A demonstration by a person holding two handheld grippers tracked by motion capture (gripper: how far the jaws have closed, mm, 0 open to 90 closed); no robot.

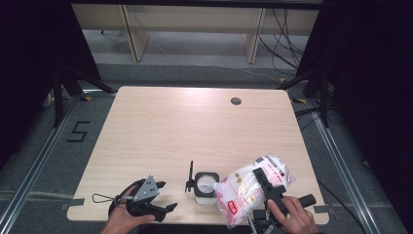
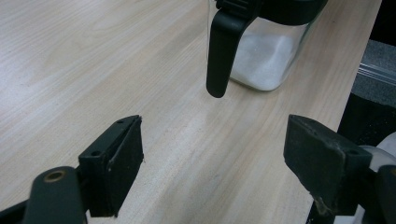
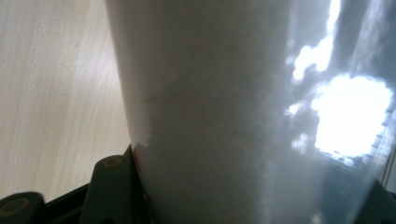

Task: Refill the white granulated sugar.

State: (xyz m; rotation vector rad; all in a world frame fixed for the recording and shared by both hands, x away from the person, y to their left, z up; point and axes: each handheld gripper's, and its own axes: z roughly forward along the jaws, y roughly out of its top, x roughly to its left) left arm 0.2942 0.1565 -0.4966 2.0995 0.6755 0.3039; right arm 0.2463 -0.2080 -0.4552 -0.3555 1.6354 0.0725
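Left gripper (image 2: 212,158) view alone shows jar's (image 2: 271,56) probably sugar

Left gripper (image 1: 168,207): black body, grey three-cornered plate on top with small dark holes, thin black cable looping off to the left. Fingers (image 2: 114,163) black, flat rectangular pads, edges worn; a brass-coloured rivet in the near link, small screw holes in the pad mounts. Right gripper (image 1: 263,183): black, long ribbed bar, rounded black handle at the near right. Its link also carries a brass-coloured rivet. Both hands bare, no sleeves visible
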